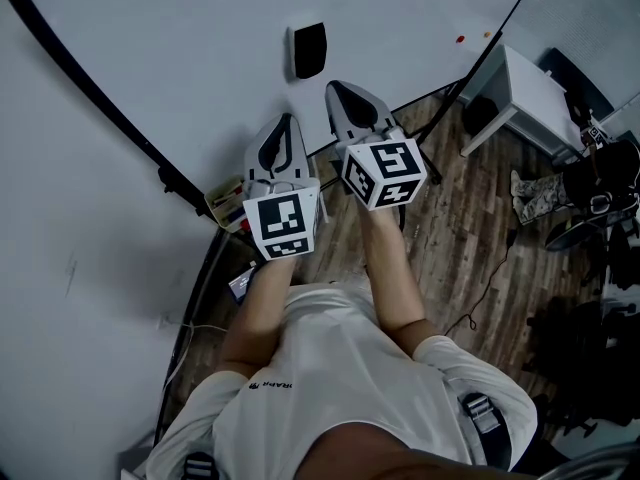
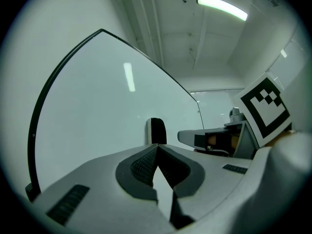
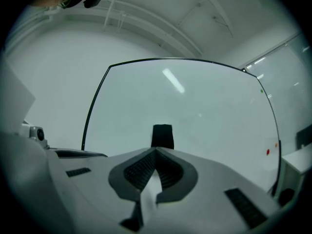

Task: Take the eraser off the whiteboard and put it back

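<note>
A black eraser (image 1: 309, 50) sticks to the whiteboard (image 1: 200, 48); it also shows in the left gripper view as the eraser (image 2: 156, 130) and in the right gripper view as the eraser (image 3: 162, 136), just beyond each gripper's tips. My right gripper (image 1: 342, 90) points at the board a short way right of and below the eraser, jaws shut with nothing between them (image 3: 156, 150). My left gripper (image 1: 284, 120) is further back and lower left, also shut and empty (image 2: 157, 146). Neither gripper touches the eraser.
A tray of markers (image 1: 228, 204) hangs at the board's lower edge by the left gripper. Two small magnets (image 1: 460, 39) sit at the board's right. A white table (image 1: 530, 93), cables and dark gear (image 1: 590, 188) stand on the wooden floor to the right.
</note>
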{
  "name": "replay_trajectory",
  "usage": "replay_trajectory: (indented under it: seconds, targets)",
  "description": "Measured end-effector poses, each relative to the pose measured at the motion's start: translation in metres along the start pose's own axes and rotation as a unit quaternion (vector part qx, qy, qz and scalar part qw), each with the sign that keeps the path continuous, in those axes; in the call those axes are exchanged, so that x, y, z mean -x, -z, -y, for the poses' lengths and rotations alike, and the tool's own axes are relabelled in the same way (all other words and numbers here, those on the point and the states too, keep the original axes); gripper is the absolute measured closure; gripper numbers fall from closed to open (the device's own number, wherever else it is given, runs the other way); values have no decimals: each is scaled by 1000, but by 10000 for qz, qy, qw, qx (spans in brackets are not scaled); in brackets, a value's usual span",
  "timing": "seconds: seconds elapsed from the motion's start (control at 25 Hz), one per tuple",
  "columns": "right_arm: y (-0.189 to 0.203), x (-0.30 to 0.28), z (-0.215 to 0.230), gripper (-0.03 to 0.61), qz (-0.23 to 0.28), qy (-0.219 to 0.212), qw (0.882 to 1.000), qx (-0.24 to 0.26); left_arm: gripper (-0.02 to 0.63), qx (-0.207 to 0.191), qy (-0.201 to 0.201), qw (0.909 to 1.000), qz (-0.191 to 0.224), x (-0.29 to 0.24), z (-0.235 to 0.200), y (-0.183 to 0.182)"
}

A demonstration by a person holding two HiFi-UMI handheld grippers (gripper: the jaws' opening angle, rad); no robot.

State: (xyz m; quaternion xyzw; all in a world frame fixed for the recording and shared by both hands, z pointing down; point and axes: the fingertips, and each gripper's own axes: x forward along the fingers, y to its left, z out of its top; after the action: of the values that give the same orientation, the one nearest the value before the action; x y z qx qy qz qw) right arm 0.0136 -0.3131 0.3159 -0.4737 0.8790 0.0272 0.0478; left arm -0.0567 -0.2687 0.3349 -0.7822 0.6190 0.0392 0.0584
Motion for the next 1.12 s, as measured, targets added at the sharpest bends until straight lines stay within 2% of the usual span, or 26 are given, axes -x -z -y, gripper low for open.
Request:
replay_trajectory:
  seconds: [0.28, 1.12]
  targets:
    - [-1, 9, -5, 566, 59, -52, 9999, -141, 611, 2, -8, 10000, 37, 1, 0, 0]
    - [-2, 27, -14, 566, 30, 18, 10000, 71, 612, 33, 23, 10000, 82, 4, 6, -7]
